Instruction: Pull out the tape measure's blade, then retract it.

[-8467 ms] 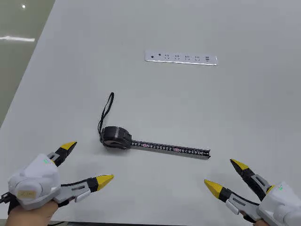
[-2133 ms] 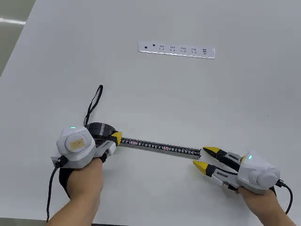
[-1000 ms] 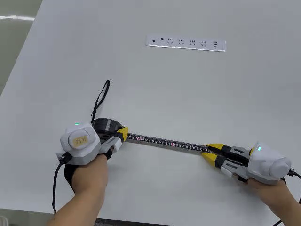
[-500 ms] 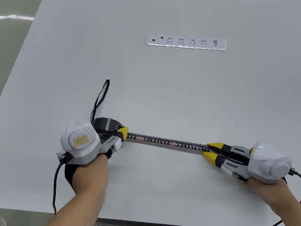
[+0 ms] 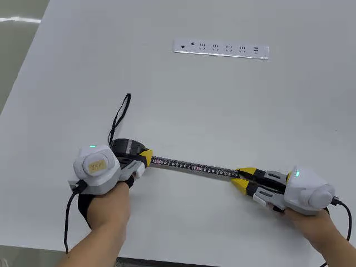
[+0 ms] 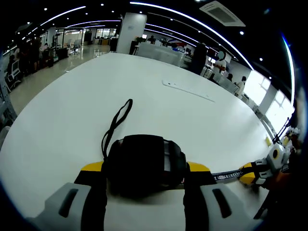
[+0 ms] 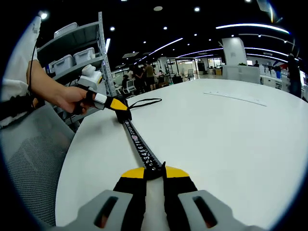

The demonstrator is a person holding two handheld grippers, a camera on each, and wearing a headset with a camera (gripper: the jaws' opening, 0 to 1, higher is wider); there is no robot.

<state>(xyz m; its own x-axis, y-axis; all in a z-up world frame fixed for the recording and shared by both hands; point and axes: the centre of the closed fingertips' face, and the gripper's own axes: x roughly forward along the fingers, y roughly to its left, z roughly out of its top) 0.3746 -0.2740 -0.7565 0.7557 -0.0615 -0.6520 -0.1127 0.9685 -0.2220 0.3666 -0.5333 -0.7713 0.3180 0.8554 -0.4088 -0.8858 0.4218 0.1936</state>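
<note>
The black tape measure case (image 5: 125,148) rests on the white table, its strap (image 5: 119,117) trailing away from me. My left gripper (image 5: 135,162) is shut on the case (image 6: 144,162), with a yellow fingertip on each side. The blade (image 5: 193,167) runs right from the case, flat along the table. My right gripper (image 5: 239,177) is shut on the blade's far end. In the right gripper view the blade (image 7: 140,147) leads from my right gripper (image 7: 154,172) back to the left gripper (image 7: 106,101). The right gripper (image 6: 272,161) also shows at the right of the left gripper view.
A white power strip (image 5: 221,49) lies flat at the far side of the table (image 5: 233,111). The table's left edge (image 5: 22,83) drops to a shiny floor. Shelves with boxes (image 7: 72,57) and people stand in the room behind.
Over the last half second my right gripper has moved slightly left toward the case with the blade end, so less blade shows. The left gripper and case stay put.
</note>
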